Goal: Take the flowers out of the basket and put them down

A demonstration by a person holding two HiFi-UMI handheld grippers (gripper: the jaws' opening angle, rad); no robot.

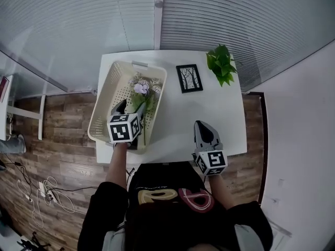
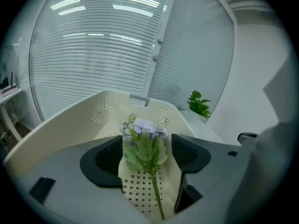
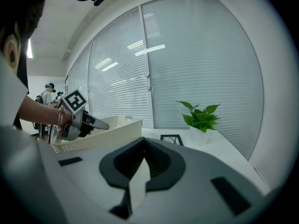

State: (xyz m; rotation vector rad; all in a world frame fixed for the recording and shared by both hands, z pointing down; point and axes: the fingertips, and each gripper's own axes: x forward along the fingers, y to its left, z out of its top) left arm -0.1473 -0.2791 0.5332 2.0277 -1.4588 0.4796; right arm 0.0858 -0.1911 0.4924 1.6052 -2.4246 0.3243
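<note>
The flowers (image 1: 141,90) lie inside the basket (image 1: 102,109), on its perforated floor. The basket stands on the left part of the white table (image 1: 178,119). The left gripper (image 1: 132,107) is lowered into the basket from the 6 o'clock side, and it is the nearer one by far. The right gripper (image 1: 201,125) rests over the bare table, well apart, at about 4 o'clock from the basket.

In the left gripper view the long axis of the flowers (image 2: 144,139) runs almost along the gripper's own line. The pale purple blooms point to 12 o'clock and the thin stem (image 2: 155,190) comes down toward 6 o'clock, a little to the right. The left gripper (image 2: 147,146) has its jaws spread, and the leafy part lies between them, one jaw at 9 o'clock and the other at 3 o'clock. It seems that the jaws do not press the leaves yet, but the view is too flat to be sure of it.

In my judgement the coming move is to close on the stem below the leaves and to lift it over the basket wall (image 2: 79,120).

The right gripper (image 3: 143,148) has its jaws pressed together at the tips and holds nothing. A picture frame (image 1: 189,78) and a potted plant (image 1: 222,64) stand at the far edge, toward 1 o'clock.
</note>
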